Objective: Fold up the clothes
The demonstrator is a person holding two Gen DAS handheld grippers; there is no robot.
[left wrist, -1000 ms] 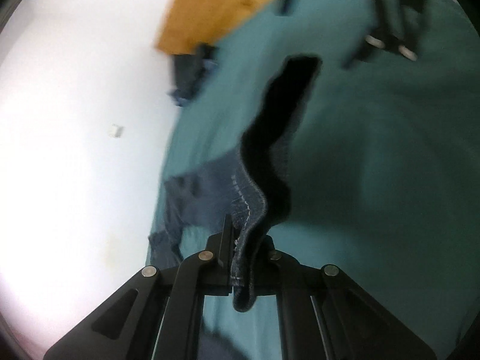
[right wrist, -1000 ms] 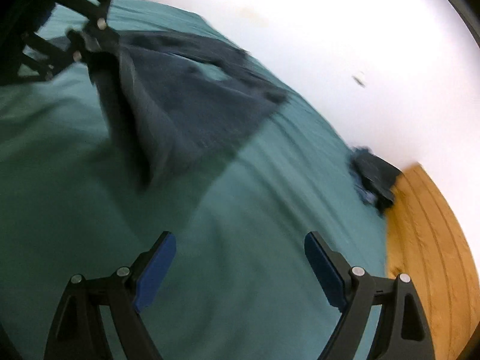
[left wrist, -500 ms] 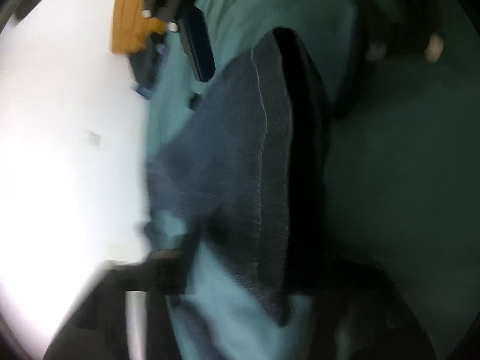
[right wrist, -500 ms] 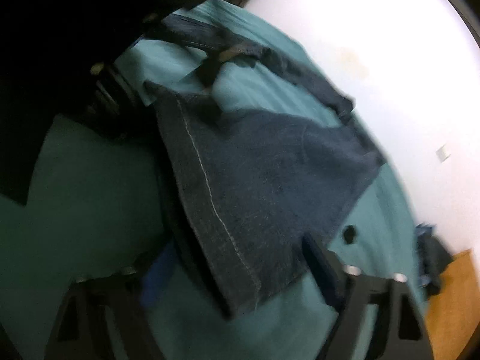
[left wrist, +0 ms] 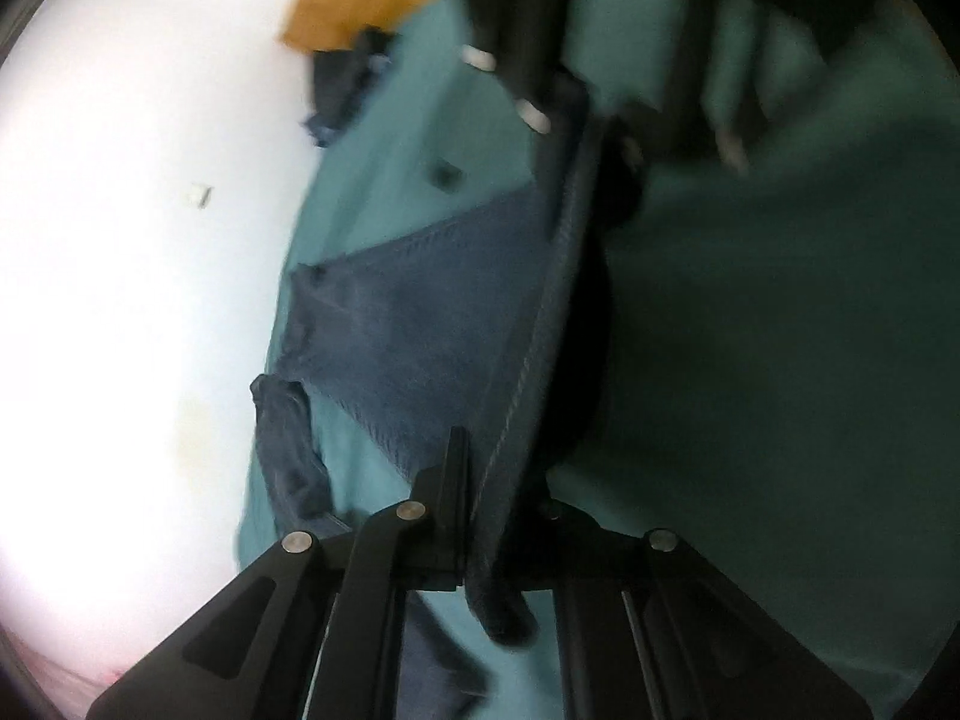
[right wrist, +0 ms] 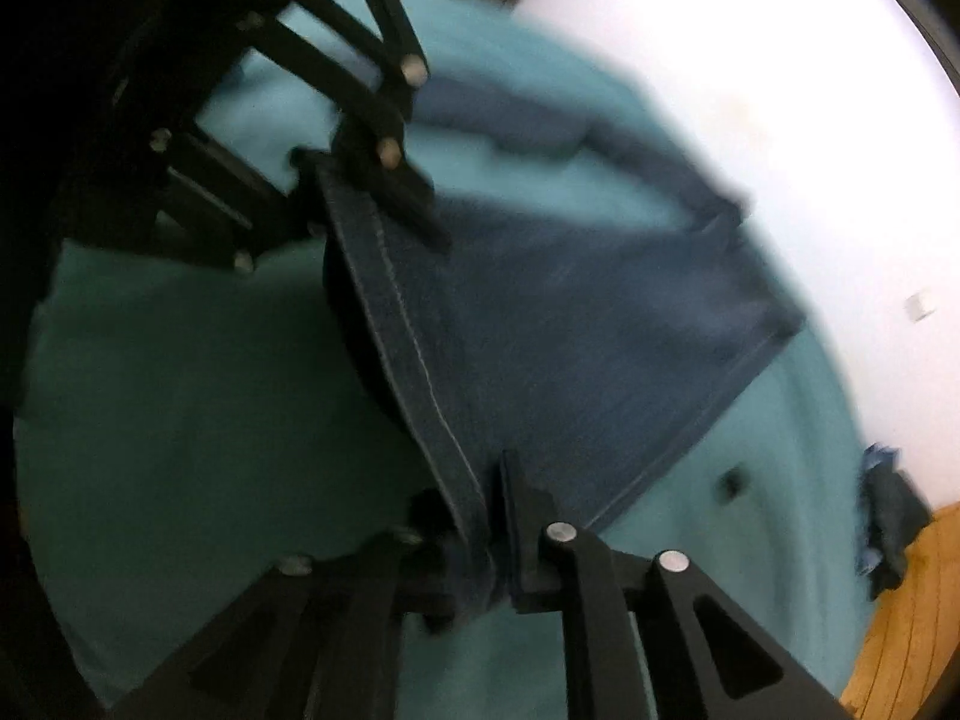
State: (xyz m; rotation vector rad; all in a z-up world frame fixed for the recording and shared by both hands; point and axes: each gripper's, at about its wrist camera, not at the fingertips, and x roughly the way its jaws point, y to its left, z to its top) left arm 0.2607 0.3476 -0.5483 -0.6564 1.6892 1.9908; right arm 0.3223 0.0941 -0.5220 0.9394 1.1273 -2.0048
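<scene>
A dark blue denim garment (left wrist: 420, 324) with a pale stitched hem hangs stretched over the teal cloth-covered table (left wrist: 780, 360). My left gripper (left wrist: 480, 516) is shut on one end of its hem. My right gripper (right wrist: 489, 534) is shut on the other end of the same hem; the garment (right wrist: 600, 324) spreads away from it to the right. Each gripper shows in the other's view, the right one (left wrist: 540, 90) at the top, the left one (right wrist: 372, 180) at upper left. The rest of the garment trails onto the table.
A second crumpled dark garment (left wrist: 342, 78) lies at the table's edge, also in the right wrist view (right wrist: 888, 522). White floor (left wrist: 120, 240) lies beyond the table, with a wooden surface (right wrist: 912, 618) beside it. A small dark speck (right wrist: 731, 483) sits on the cloth.
My right gripper, open and empty a second ago, has moved in and closed on the garment's hem. The hem is now pulled taut between both grippers.
</scene>
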